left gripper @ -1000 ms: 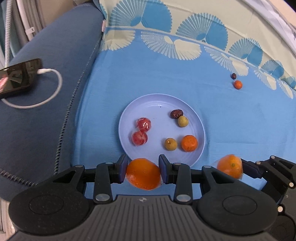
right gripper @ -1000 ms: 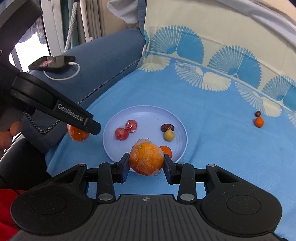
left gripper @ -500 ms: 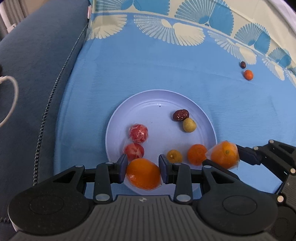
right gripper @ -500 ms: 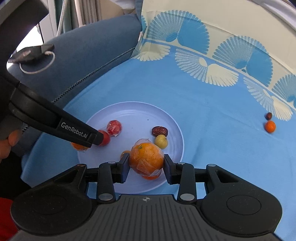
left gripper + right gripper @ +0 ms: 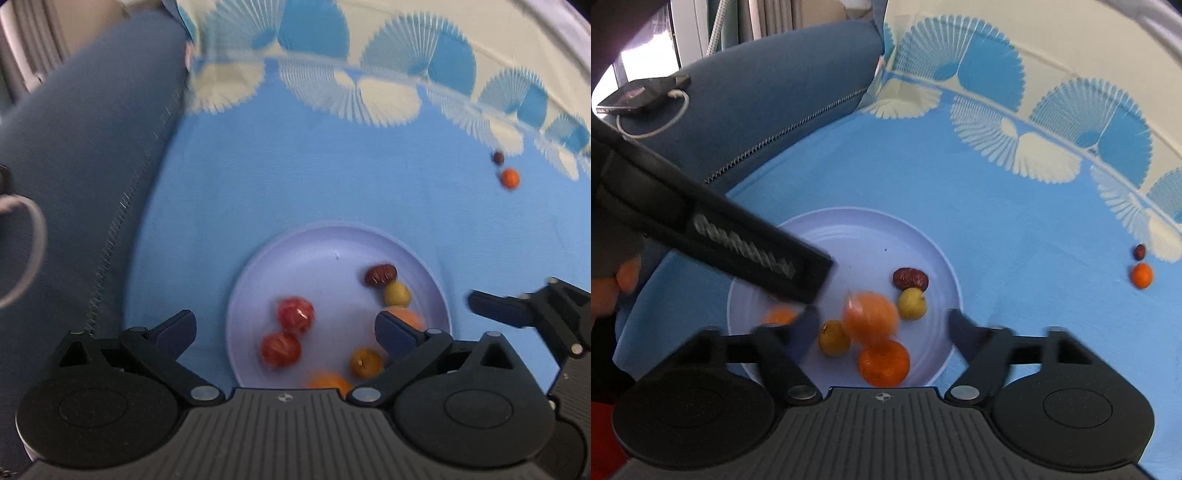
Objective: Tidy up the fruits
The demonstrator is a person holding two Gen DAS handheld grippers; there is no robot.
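Two claws are hanging spread wide over the pale plate (image 5: pixel 332 243), each empty, probably because the fruit they carried is now meant to rest with the others. Farthest left, a phone (image 5: pixel 642 94) is lying on the dark blue cushion (image 5: pixel 775 81), off the blue cloth (image 5: pixel 332 177). The left claw (image 5: pixel 284 328) is gaping above the plate's near rim, where one wrapped orange (image 5: pixel 328 382) is sitting partly hidden by the claw body, beside two red wrapped fruits (image 5: pixel 295 314). Further right, the right claw (image 5: pixel 882 328) is standing just as open, and a blurred wrapped orange (image 5: pixel 871 314) appears to be dropping or rolling between a yellow fruit (image 5: pixel 911 303) and a small mandarin (image 5: pixel 884 363). Near the cloth's far right edge, a tiny orange fruit (image 5: pixel 1142 275) and a dark date (image 5: pixel 1139 252) are lying well apart from the plate, likely the next to gather.
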